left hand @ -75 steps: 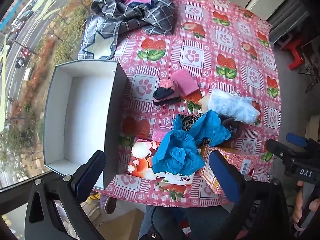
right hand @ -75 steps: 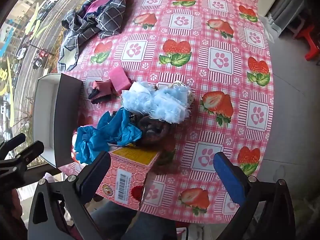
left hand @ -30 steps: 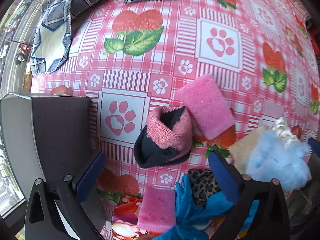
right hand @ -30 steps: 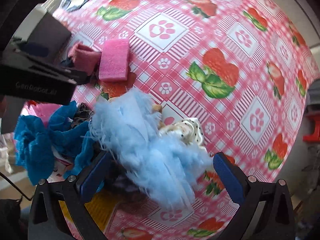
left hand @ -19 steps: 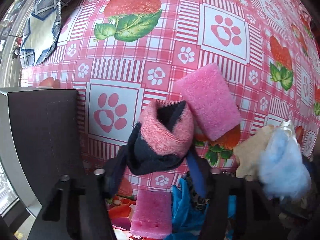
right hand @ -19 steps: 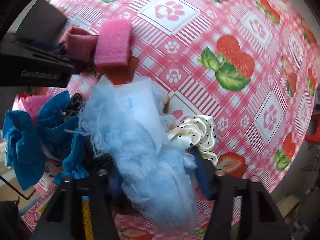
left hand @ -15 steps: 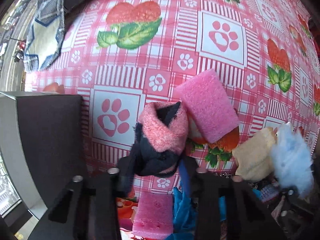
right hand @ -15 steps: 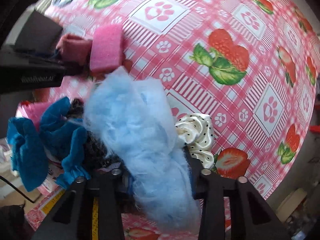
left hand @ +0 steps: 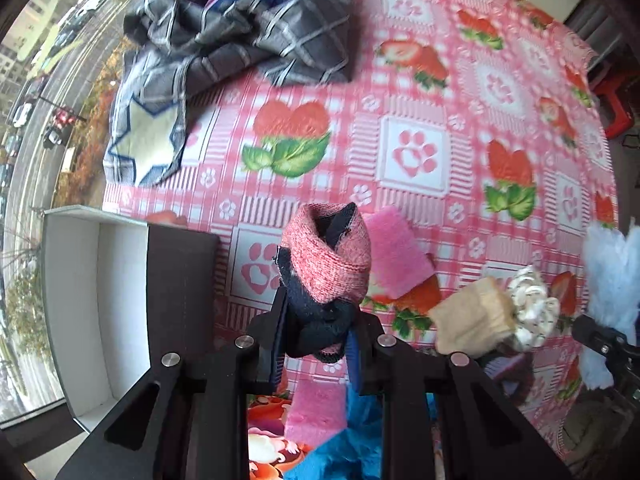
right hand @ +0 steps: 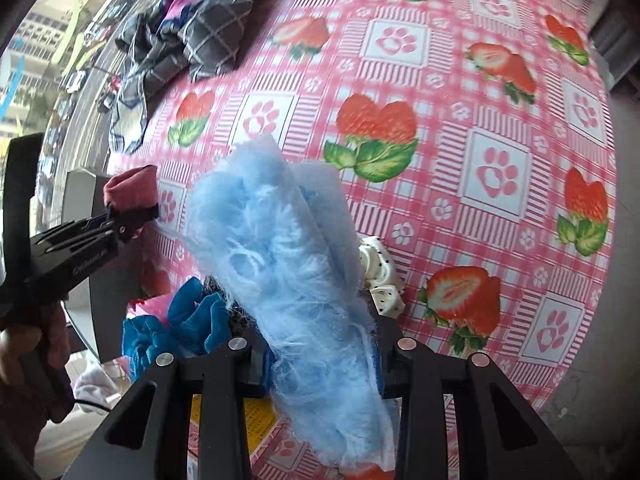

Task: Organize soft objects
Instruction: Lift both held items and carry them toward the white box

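Because both tools are loaded at once, you hold each item clear of the tablecloth so that neither drags the loose pile along. Your left gripper is clamped on the rolled sock, gripping its dark lower end so the roll stands upright above the jaws; this grip looks intended to keep the bundle from unrolling. The sock shows a salmon-pink knitted outer band wrapped around a navy inner layer. Your right gripper is clamped on the fluffy blue item, pinched near its lower part so that most of its length rises ahead of the fingers. That item is pale blue, long-piled and wispy, with a smoother fabric face along its upper right edge. The storage box, white inside and dark outside, sits at the table edge just left of the held sock, and it is the probable destination for both items. Remaining on the table are the pink sponge just behind the sock, a beige item, a polka-dot scrunchie, a teal cloth and the plaid garment at the far side.
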The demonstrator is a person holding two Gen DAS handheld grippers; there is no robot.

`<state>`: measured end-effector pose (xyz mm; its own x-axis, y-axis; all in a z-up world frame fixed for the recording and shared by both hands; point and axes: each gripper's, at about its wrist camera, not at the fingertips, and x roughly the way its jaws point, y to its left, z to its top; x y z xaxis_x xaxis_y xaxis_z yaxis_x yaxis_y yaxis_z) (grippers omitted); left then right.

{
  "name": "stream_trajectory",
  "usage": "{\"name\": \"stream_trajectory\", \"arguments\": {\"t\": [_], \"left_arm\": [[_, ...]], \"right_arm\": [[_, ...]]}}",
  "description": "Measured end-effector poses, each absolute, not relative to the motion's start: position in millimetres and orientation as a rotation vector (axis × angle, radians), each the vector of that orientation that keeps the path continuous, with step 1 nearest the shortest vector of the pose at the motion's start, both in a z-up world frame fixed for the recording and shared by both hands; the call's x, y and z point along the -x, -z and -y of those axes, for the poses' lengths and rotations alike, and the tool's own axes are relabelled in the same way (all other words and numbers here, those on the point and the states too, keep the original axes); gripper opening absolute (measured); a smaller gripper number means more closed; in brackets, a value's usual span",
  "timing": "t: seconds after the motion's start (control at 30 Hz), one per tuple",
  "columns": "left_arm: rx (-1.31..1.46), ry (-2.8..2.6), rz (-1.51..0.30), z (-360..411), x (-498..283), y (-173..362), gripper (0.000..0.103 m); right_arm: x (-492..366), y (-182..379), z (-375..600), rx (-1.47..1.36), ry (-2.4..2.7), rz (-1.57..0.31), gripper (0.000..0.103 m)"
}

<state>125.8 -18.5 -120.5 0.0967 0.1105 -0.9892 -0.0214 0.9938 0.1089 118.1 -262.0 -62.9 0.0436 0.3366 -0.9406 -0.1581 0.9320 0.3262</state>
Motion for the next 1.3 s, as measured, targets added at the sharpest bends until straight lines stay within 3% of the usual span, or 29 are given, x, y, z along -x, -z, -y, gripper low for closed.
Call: {"name": "stream_trajectory", "arguments": {"t": [0.33, 1.3], "left_arm": [[-0.196, -0.01, -1.409, 92, -114, 45, 0.027], [-0.399, 0.489, -1.318, 234, -32, -2, 0.028]], "right_arm": [[-110, 44, 281, -0.186, -0.304, -1.438, 0.036], [-16, 47, 372, -0.399, -0.035, -1.451, 0.036]]}}
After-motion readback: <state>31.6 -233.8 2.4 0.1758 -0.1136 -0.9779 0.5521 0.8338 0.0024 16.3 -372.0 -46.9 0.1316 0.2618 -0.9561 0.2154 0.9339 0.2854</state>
